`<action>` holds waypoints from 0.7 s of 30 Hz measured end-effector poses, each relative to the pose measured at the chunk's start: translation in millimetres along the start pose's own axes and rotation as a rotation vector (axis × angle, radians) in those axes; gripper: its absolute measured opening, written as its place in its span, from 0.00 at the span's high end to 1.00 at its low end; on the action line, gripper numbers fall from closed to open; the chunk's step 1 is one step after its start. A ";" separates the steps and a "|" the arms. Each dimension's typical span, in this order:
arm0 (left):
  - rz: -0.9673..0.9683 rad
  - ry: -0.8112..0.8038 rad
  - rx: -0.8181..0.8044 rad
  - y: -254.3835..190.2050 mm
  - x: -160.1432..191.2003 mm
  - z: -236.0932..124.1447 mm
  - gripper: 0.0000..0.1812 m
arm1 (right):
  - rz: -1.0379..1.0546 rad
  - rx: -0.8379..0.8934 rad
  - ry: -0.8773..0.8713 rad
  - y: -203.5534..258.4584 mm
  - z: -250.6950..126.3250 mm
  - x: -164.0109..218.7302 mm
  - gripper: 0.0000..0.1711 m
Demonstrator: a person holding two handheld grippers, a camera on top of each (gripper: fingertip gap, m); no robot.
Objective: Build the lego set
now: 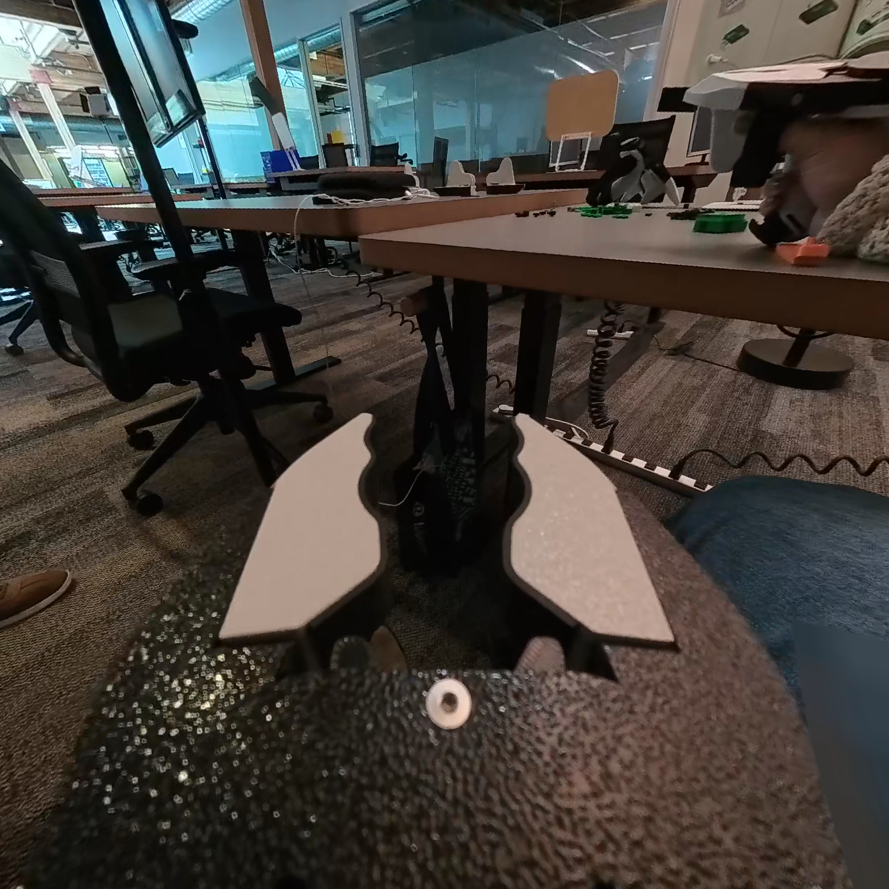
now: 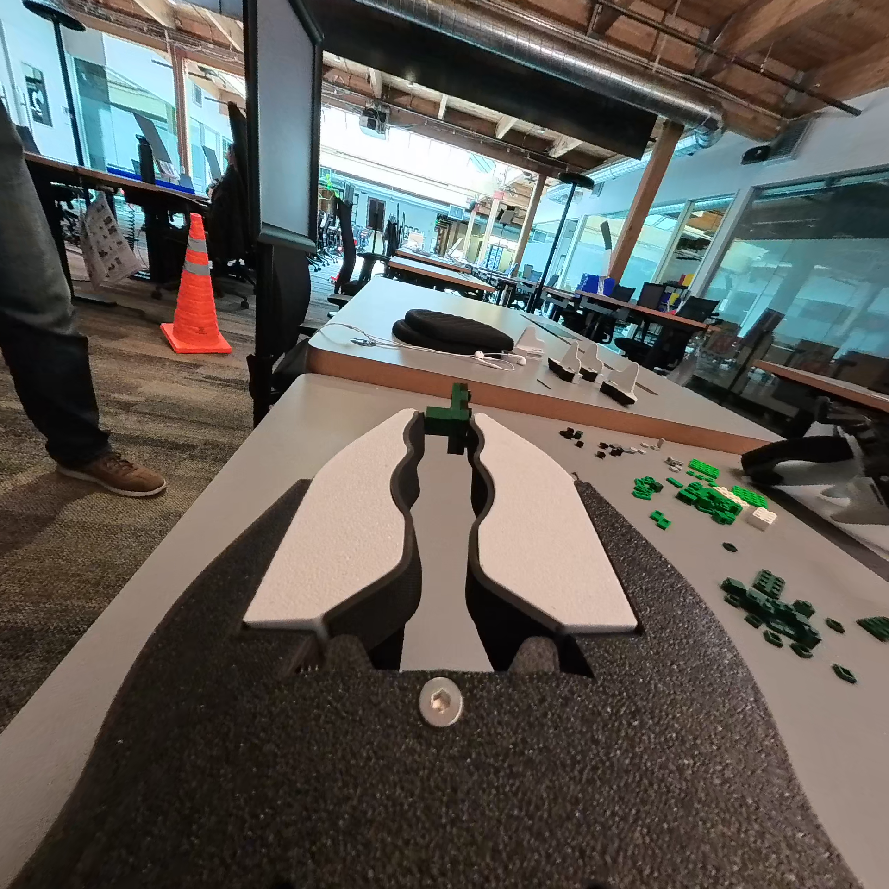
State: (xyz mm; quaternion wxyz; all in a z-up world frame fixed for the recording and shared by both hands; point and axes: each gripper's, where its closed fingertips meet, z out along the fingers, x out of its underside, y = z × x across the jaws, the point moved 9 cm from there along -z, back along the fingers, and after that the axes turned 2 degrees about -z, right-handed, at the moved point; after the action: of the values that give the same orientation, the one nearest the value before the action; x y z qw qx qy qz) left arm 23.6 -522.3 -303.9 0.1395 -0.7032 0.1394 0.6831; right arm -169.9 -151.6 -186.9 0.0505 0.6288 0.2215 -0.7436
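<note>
My right gripper (image 2: 447, 416) is shut on a small dark green and black lego assembly (image 2: 459, 395), held at the fingertips just above the grey table (image 2: 308, 462). Loose bricks lie to its right: a bright green pile (image 2: 707, 495), a dark green pile (image 2: 774, 615), small black pieces (image 2: 601, 445) and a white brick (image 2: 762, 517). My left gripper (image 1: 445, 423) is open and empty. It hangs below the table's edge (image 1: 577, 269) and faces the carpet and the table legs. Green pieces (image 1: 719, 222) show on the tabletop.
A hand in a knitted sleeve (image 1: 861, 221) holds the right gripper's housing (image 1: 741, 120) above an orange piece (image 1: 803, 252). A spare black gripper (image 2: 793, 457) lies at the table's right. An office chair (image 1: 144, 336), a power strip (image 1: 640, 464), a blue-clad leg (image 1: 793, 553), a standing person (image 2: 43, 336) and an orange cone (image 2: 195, 298) are nearby. There is about 40 cm between the tips of the two grippers.
</note>
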 end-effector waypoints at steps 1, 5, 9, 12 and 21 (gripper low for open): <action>-0.001 0.000 0.000 0.2 0.1 0.0 0.72 | 0.001 -0.001 0.000 0.0 0.0 0.1 0.91; -0.005 0.002 0.001 0.8 0.4 -0.1 0.72 | 0.002 -0.005 0.002 0.2 0.4 0.3 0.91; -0.009 0.004 0.003 1.3 0.7 0.1 0.72 | 0.001 -0.007 0.003 0.4 0.7 0.4 0.91; -0.012 0.004 0.004 1.4 0.9 -0.1 0.73 | 0.002 -0.008 0.005 0.4 1.1 0.7 0.91; -0.011 0.007 0.010 1.3 1.2 0.4 0.73 | 0.003 -0.008 0.005 0.5 1.4 0.8 0.91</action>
State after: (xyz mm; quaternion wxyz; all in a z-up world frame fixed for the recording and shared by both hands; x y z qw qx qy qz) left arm 22.8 -523.4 -305.1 0.1463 -0.7056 0.1391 0.6793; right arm -171.1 -152.4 -187.6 0.0537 0.6306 0.2237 -0.7412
